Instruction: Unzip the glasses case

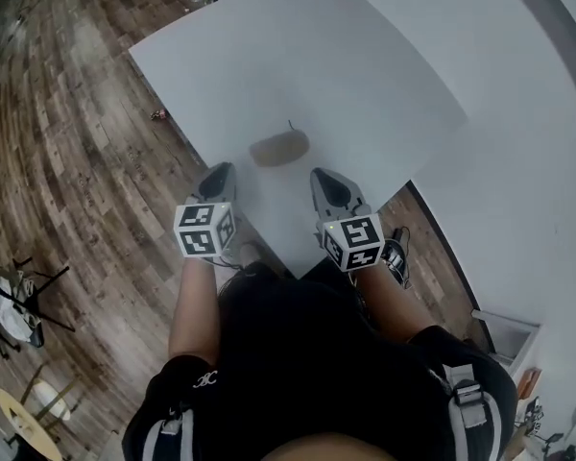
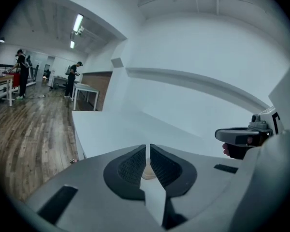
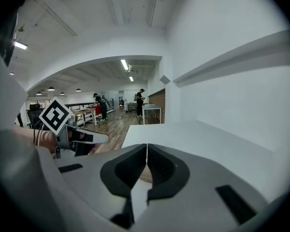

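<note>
Glasses case (image 1: 279, 148), a brown oval pouch, lies flat on the white table (image 1: 365, 75), just beyond the tips of both grippers and between them. Its long axis runs left to right across the head view. A thin dark strand (image 1: 292, 125) stands out from its far right end. It may be the zip pull or a loop, but it is too small to tell. The left gripper (image 1: 221, 173) and right gripper (image 1: 321, 177) both point away from the person towards the case, one on each side of it. Neither touches it, and both sit at about the same distance, though the right one is nearer the end with the strand. Each gripper's own view shows its ribbed pads closed together with nothing between them. A pale tan sliver just past the closed tips is probably the case. Judged from this layout, the next move is a short reach forward, one gripper steadying the body and the other finding the pull. The tabletop is otherwise bare, smooth and matt, and its near corner points at the person. A wood-plank floor (image 1: 77, 161) lies to the left and a white wall (image 1: 547, 161) to the right. In the gripper views, other people stand at distant tables.
</note>
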{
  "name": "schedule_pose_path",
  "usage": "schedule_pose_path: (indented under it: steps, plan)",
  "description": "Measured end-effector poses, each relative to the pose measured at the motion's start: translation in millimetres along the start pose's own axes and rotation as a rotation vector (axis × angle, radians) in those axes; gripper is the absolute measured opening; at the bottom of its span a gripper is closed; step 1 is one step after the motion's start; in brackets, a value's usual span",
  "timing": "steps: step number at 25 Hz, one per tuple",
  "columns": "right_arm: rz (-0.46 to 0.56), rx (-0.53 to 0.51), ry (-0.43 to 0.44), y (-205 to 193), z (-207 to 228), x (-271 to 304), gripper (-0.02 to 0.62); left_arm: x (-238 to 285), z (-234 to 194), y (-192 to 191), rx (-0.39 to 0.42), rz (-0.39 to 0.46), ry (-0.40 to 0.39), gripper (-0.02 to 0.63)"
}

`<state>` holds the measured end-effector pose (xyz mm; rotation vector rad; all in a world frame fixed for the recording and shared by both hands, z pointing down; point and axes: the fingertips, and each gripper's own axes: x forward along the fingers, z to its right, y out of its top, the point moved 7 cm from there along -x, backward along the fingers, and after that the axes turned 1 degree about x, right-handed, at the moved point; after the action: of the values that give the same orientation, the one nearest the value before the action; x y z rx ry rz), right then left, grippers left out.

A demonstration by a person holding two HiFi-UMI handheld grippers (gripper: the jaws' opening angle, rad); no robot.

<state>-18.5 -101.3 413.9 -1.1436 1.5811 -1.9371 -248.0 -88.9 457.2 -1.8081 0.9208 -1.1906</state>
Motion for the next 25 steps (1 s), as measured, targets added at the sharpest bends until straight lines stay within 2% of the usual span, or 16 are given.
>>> schedule_pose_path:
  steps: [2, 7, 11, 14, 16, 18, 21, 24, 25]
  plan:
    - [-0.029, 0.022, -0.021, -11, 12, 0, 0.014, 21, -1, -8, 0.022, -0.054, -0.028, 0.01]
    - [-0.052, 0.08, -0.036, -27, 39, 3, 0.014, 85, -3, -11, 0.114, -0.221, -0.187, 0.151]
    - [-0.051, 0.124, -0.081, -40, 66, -8, 0.014, 136, 4, -15, 0.223, -0.376, -0.33, 0.172]
    - [-0.073, 0.165, -0.116, -56, 85, -21, 0.014, 171, 17, -23, 0.325, -0.493, -0.433, 0.272]
    - [-0.095, 0.152, -0.143, -64, 96, -32, 0.014, 191, 26, -26, 0.375, -0.525, -0.459, 0.291]
    - [-0.109, 0.143, -0.17, -70, 107, -41, 0.014, 210, 30, -30, 0.383, -0.561, -0.472, 0.293]
    - [-0.114, 0.16, -0.197, -76, 122, -51, 0.014, 233, 29, -35, 0.377, -0.661, -0.51, 0.298]
    - [-0.133, 0.161, -0.218, -83, 130, -62, 0.014, 246, 30, -42, 0.417, -0.768, -0.544, 0.299]
    - [-0.141, 0.159, -0.224, -87, 133, -66, 0.014, 250, 31, -44, 0.42, -0.799, -0.556, 0.319]
